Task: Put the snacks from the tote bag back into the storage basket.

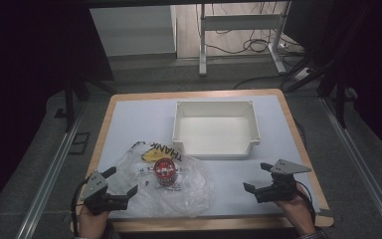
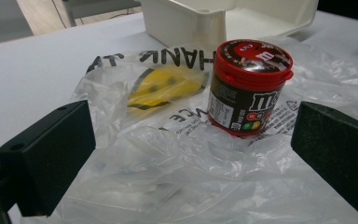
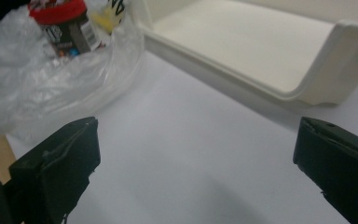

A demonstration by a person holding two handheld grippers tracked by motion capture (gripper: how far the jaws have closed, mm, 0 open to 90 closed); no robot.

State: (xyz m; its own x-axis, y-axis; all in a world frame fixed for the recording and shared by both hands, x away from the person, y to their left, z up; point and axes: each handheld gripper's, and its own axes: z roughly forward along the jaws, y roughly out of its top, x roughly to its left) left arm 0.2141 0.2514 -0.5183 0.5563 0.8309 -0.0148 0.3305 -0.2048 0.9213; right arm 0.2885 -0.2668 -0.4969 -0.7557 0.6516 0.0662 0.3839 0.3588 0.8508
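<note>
- Black, blocky bodies are seen on the left gripper (image 1: pixel 123 180) and the right gripper (image 1: pixel 257 177).
- Each is topped by a grey three-cornered plate.
- A black cable is trailed from each.
- Flat, matte black pads (image 2: pixel 51 154) are fitted.
- A checked cuff is worn at the right wrist.

light: dim room, table (image 1: pixel 129 119) lit from above | shadows: soft | focus: slightly soft

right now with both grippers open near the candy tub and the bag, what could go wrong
The red-lidded round candy tub stands upright on the crinkled clear plastic bag; tugging the bag with the left gripper could topple it. The slippery film might also slide from the jaws. The right gripper hovers away from the white plastic bin.
</note>
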